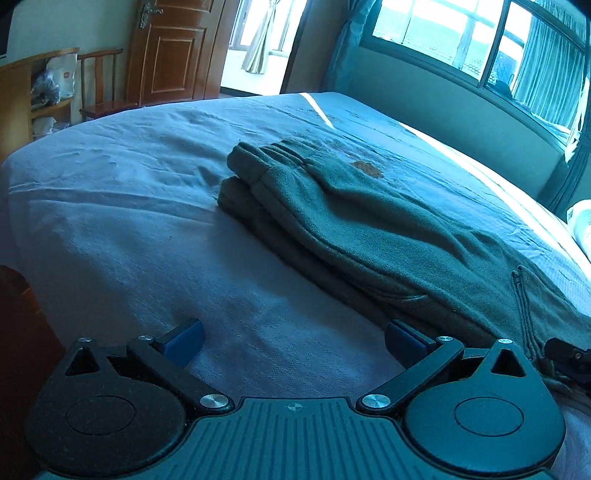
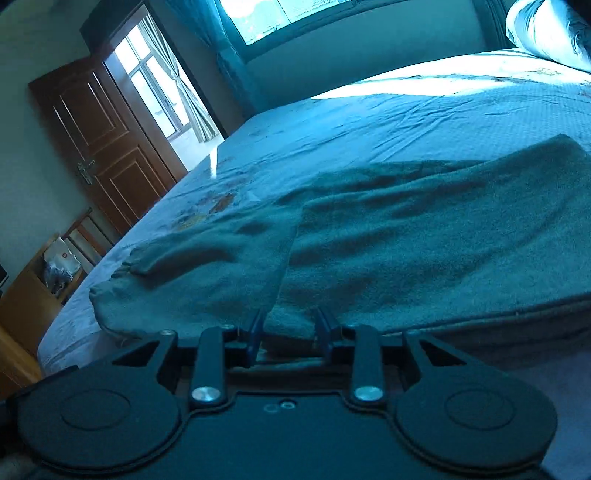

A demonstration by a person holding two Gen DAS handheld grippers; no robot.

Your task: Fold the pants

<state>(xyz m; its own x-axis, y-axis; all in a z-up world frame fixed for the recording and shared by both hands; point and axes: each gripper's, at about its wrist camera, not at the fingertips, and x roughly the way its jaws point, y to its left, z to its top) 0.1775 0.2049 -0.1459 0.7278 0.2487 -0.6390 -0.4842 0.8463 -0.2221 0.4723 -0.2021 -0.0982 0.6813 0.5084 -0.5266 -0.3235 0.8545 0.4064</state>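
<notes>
Left jaws: your left gripper (image 1: pixel 293 341) stood wide open, with only bare sheet between its blue pads (image 1: pixel 183 341). It held nothing.

Right jaws: your right gripper (image 2: pixel 290 328) was nearly closed. A piece of fleece hem sat between the two thin blue fingers (image 2: pixel 256 332); I judge they pinched it, though a small gap remained.

Pants: the grey-green fleece pants (image 1: pixel 351 221) lay on the bed, already doubled leg over leg. In the left wrist view they ran from the elastic waistband (image 1: pixel 266 155) at 12 o'clock down to 4 o'clock, just beside your right-hand pad.

Why held so: I think you kept the right gripper on the near edge of the pants (image 2: pixel 369 251) to lift or pull it for the next fold. The left one waited open, low over the sheet, probably to take the other corner or to press the cloth flat.

Progress: the lengthwise fold looked done; the crosswise fold seemed not yet done.

Surface: the bed sheet (image 1: pixel 129 221) was pale blue, soft and a little wrinkled, with a brown printed pattern (image 1: pixel 367 169) behind the pants. Fleece may drag on such cloth.

Room: a brown wooden door (image 1: pixel 173 51) stood at 11 o'clock in the left view, a wooden chair (image 1: pixel 99 81) at 10 o'clock, and a large window (image 1: pixel 480 40) with curtains at 1 o'clock. A pillow (image 2: pixel 550 33) lay at 1 o'clock in the right view.
</notes>
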